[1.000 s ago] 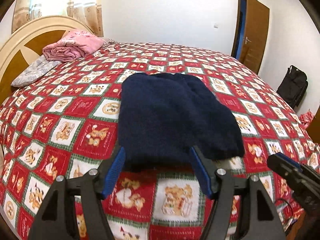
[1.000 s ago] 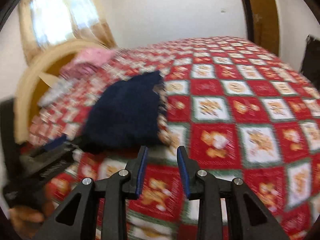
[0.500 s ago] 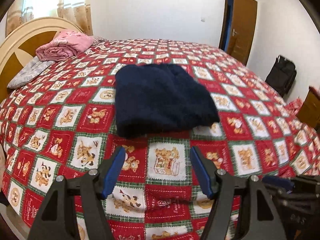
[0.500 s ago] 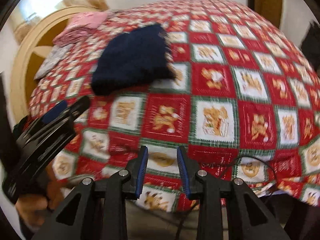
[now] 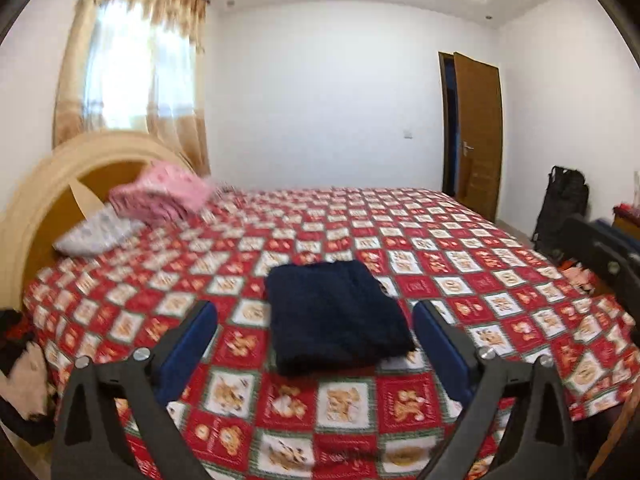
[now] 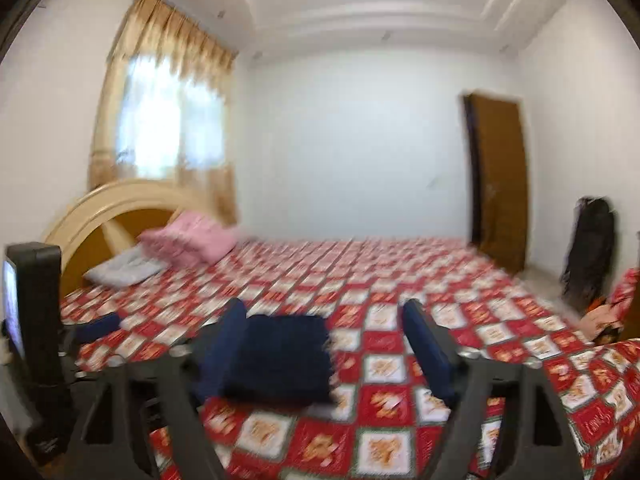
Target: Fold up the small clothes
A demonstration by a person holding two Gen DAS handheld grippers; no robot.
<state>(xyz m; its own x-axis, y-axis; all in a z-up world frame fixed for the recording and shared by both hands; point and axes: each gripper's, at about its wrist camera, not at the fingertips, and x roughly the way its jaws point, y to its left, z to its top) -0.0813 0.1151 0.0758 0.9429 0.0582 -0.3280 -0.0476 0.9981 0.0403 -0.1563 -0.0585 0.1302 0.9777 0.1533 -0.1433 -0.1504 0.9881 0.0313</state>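
A folded dark navy garment (image 5: pixel 336 316) lies flat on the red patchwork bedspread (image 5: pixel 460 264), near the bed's front edge. My left gripper (image 5: pixel 316 322) hovers well back from it; its jaws are opening and stand wide, with nothing between them. In the right wrist view the same navy garment (image 6: pixel 280 356) sits left of centre. My right gripper (image 6: pixel 322 320) is also drawn back and raised; its jaws are opening, and they hold nothing. The garment only shows through the gap. The other gripper's body (image 6: pixel 36 320) appears at the left edge of the right wrist view.
A pink folded blanket (image 5: pixel 160 196) and a grey pillow (image 5: pixel 96 234) lie by the curved headboard (image 5: pixel 36 200). A curtained window (image 5: pixel 136 68) is behind. A brown door (image 5: pixel 476 136) and black bag (image 5: pixel 562 204) stand at right. Clothes lie heaped at lower left (image 5: pixel 20 372).
Both grippers pulled back from the bed and rose, tilting up so the walls and ceiling show. Both sets of jaws widened. The navy garment stayed folded on the bedspread.
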